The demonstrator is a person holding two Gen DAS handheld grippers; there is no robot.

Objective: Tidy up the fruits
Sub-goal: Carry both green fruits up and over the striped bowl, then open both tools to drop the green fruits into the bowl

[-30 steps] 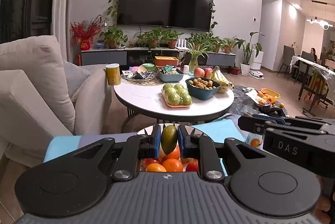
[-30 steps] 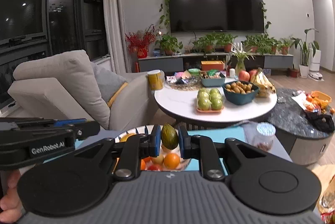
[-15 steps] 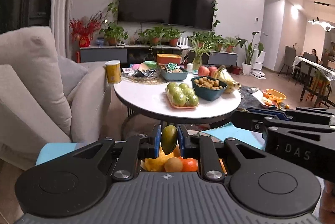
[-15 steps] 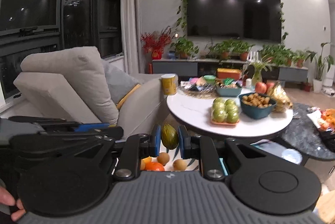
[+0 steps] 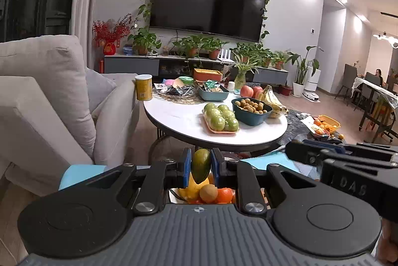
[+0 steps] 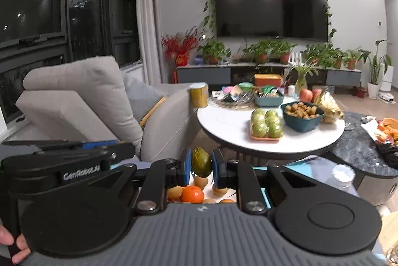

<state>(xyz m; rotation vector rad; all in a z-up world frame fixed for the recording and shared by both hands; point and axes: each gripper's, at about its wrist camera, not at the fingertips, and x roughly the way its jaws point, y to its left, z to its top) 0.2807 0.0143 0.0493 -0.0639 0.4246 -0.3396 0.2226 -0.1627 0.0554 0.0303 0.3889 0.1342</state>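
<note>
Between the blue pads of each gripper, left gripper (image 5: 201,167) and right gripper (image 6: 201,166), stands one pinched green mango (image 5: 200,164) above mixed fruits (image 5: 207,192).

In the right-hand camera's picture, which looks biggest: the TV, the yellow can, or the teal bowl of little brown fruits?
1. TV, by far the largest.
2. Teal bowl.
3. Yellow can, smallest.
The bowl and can sit closer to the camera than the TV, so true sizes differ even more.

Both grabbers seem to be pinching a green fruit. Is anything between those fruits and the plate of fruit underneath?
Nothing visible. The left gripper holds its green fruit directly above the plate's fruit pile; the right gripper holds its green fruit above it too.
</note>
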